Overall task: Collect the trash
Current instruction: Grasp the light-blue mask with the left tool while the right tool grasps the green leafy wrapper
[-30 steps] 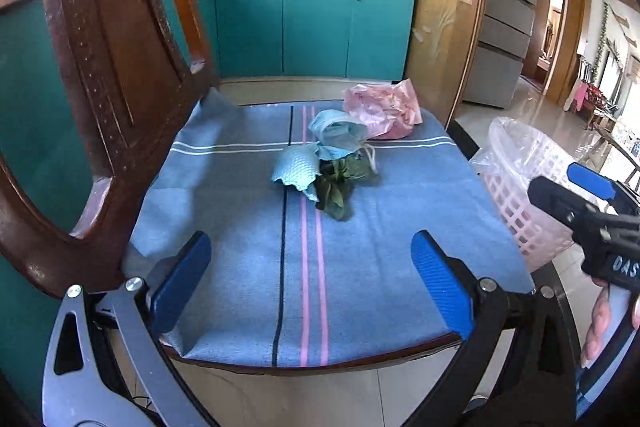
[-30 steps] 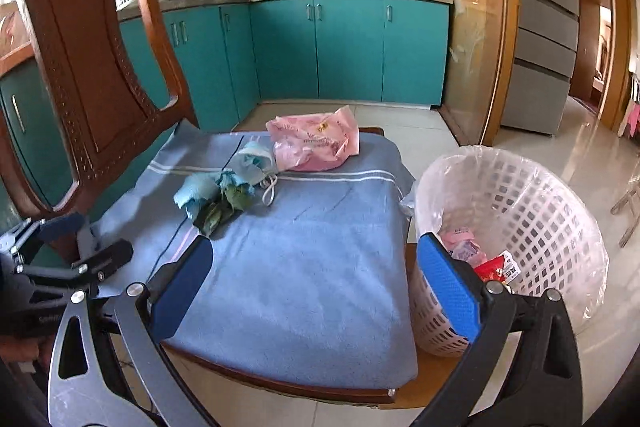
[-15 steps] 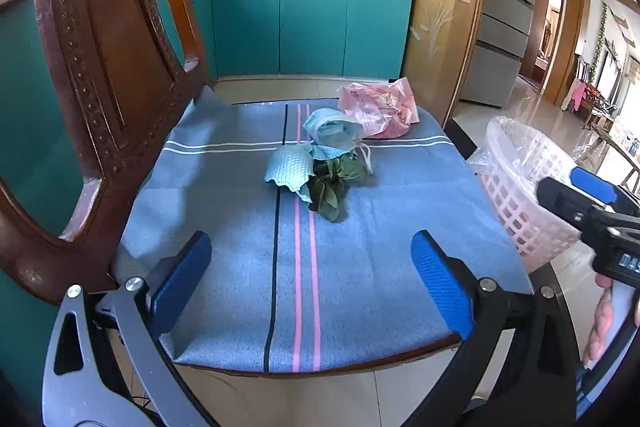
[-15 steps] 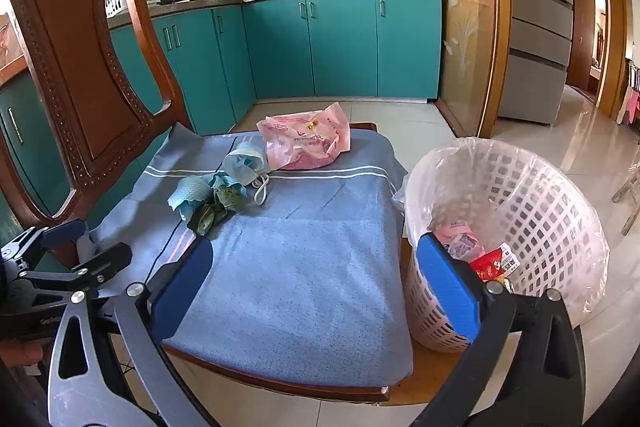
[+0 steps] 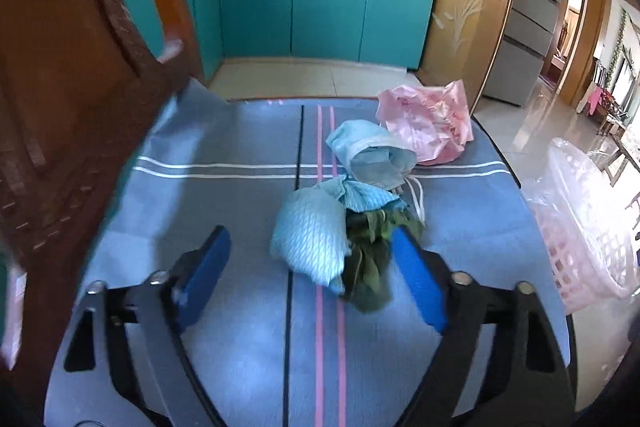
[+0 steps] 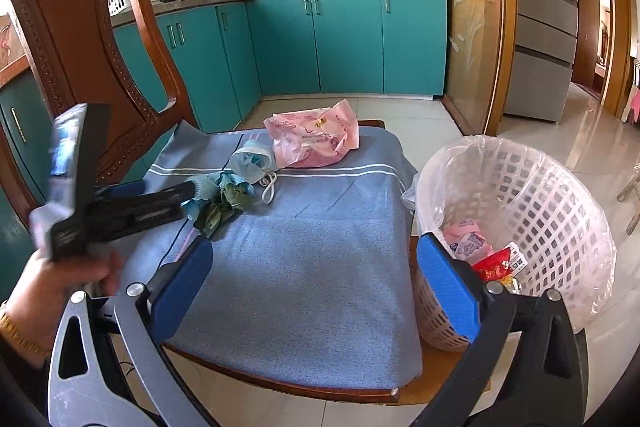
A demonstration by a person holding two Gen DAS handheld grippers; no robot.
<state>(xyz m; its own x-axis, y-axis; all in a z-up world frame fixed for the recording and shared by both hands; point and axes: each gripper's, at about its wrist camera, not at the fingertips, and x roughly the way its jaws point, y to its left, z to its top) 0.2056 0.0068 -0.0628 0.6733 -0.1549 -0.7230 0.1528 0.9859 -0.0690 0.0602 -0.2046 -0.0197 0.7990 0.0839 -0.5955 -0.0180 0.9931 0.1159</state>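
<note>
On the blue striped seat cloth lies a pile: a light blue crumpled wad, green leaves and a pale blue face mask, with a pink plastic bag behind. My left gripper is low over the cloth, its jaws closing, with the wad and leaves between the blue pads but not pressed. In the right wrist view the left gripper reaches the wad. My right gripper hovers open and empty at the seat's front edge beside the white basket.
The carved wooden chair back rises at the left, close to the left gripper. The lined basket holds several wrappers. A person's hand grips the left tool. Teal cabinets and tiled floor lie beyond.
My left gripper has moved forward and down onto the pile, and its jaws have narrowed around the wad and leaves. The right gripper has stayed put.
</note>
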